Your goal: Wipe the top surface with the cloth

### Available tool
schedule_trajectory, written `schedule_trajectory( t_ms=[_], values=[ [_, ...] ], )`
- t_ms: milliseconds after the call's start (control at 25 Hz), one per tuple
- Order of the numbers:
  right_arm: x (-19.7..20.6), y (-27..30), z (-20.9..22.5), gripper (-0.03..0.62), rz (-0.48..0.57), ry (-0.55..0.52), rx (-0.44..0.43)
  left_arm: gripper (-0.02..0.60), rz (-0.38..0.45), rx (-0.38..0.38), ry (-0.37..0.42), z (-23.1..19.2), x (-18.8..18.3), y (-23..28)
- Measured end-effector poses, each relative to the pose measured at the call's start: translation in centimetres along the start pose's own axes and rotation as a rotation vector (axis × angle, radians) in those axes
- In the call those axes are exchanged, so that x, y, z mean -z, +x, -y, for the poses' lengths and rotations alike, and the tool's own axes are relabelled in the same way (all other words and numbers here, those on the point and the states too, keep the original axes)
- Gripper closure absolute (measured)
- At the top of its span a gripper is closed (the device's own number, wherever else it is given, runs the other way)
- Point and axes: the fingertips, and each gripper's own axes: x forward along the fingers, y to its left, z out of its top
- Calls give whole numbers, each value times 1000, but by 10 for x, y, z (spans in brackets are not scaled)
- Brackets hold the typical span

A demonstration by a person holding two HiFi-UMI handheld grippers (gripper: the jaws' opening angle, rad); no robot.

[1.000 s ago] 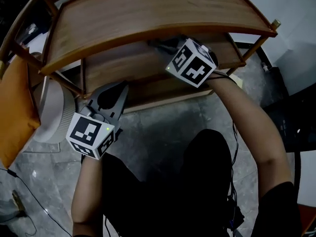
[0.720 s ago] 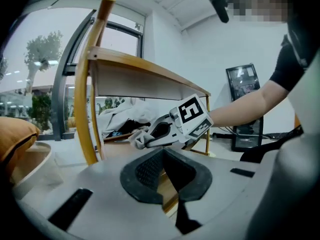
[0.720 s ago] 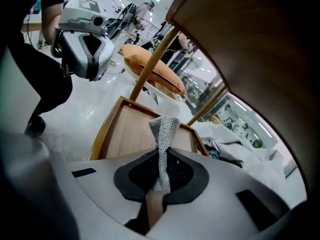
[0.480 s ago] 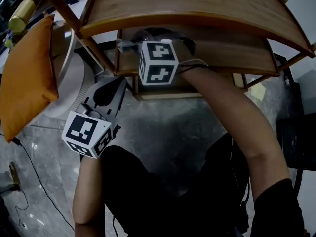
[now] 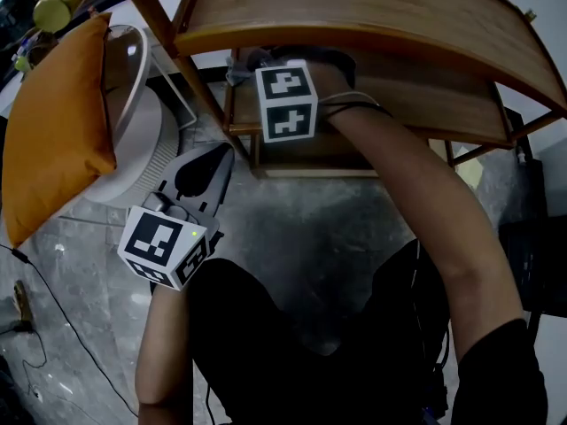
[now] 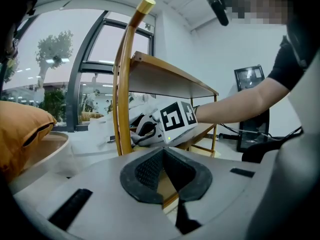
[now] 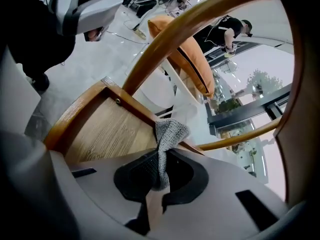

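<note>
While the right claw [image 7: 159, 170] clenched the cloth [image 7: 169, 133] beneath the top surface [image 5: 372, 7], the left claw [image 6: 164, 174] hung clenched, empty; wiping likely needed the cloth raised above it.

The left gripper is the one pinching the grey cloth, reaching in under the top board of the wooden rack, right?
Not quite. It is the right gripper that pinches the grey cloth and reaches in under the top board of the wooden rack; the right gripper view shows the cloth between its jaws. The left gripper is shut on nothing.
</note>
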Motion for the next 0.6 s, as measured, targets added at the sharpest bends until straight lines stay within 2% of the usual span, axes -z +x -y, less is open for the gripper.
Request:
schedule_trajectory(
  t_ms=[240,440,600],
  values=[
    [23,-10,-6,562,-26,29,-18,571,7,40,11,9,-9,17],
    [67,-26,-16,562,-84,68,-19,571,10,59,29,22,-23,39],
    [112,-44,-26,562,-143,87,-23,571,-5,43,7,31,-32,68]
  ],
)
